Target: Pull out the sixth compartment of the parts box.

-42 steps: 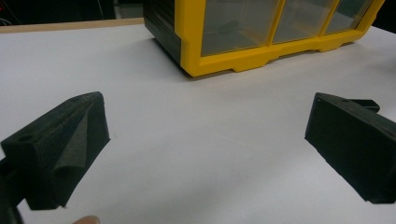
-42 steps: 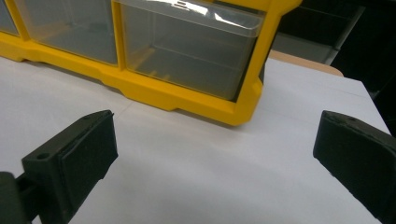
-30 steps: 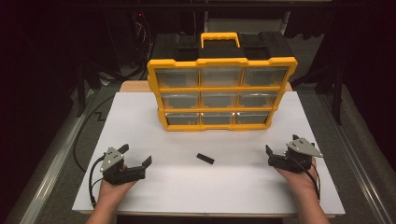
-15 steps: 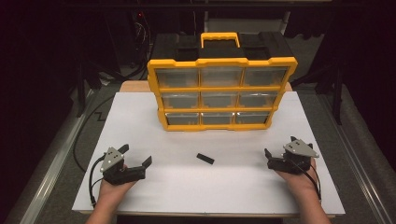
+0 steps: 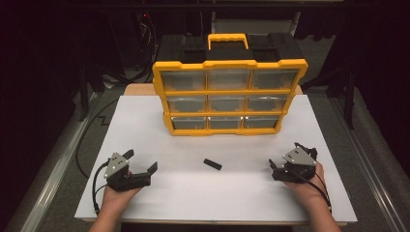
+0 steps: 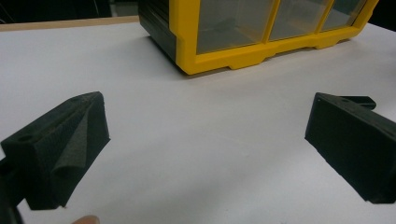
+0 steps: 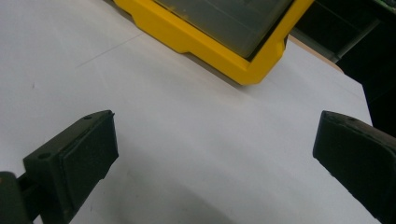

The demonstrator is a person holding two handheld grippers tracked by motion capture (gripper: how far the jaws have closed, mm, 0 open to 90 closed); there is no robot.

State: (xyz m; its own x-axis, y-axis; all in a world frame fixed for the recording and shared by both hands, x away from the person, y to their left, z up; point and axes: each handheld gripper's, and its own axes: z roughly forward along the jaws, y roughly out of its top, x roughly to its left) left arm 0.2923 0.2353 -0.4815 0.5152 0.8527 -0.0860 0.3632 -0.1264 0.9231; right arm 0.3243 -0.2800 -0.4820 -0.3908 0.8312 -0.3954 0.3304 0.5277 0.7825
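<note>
Surface: white table top (image 5: 159, 121), dark room around it, metal rail along the left edge.
Organizer: yellow drawer cabinet (image 5: 227, 94) upright at 12 o'clock on the board, three rows of three clear drawers, black body, yellow carry handle (image 5: 228, 39) on top. Drawer contents too dim to tell.
Small part: short black block (image 5: 212, 164) flat on the table, about centre, at 6 o'clock from the cabinet, apart from it. It lies askew to the table edge.
Left gripper: (image 5: 141, 163) at 8 o'clock of the table, held in the person's left hand (image 5: 115, 198), jaws spread wide, nothing between them. Tips aim toward 2 o'clock. Black block sits at its 3 o'clock, well apart.
Right gripper: (image 5: 284, 159) at 4 o'clock of the table, in the right hand (image 5: 309, 186), released, gap bare. Black block at its 9 o'clock, well apart.
Left gripper view: left gripper (image 6: 205, 140) jaws far apart over bare white, cabinet (image 6: 261, 32) corner at 12–1 o'clock.
Right gripper view: right gripper (image 7: 215, 154) jaws wide apart, white surface between, cabinet (image 7: 219, 32) lower corner at 12 o'clock.
Cables: black lead (image 5: 99, 186) loops from the left gripper; another runs back along the right wrist.
Contact: neither gripper touches block or cabinet.
</note>
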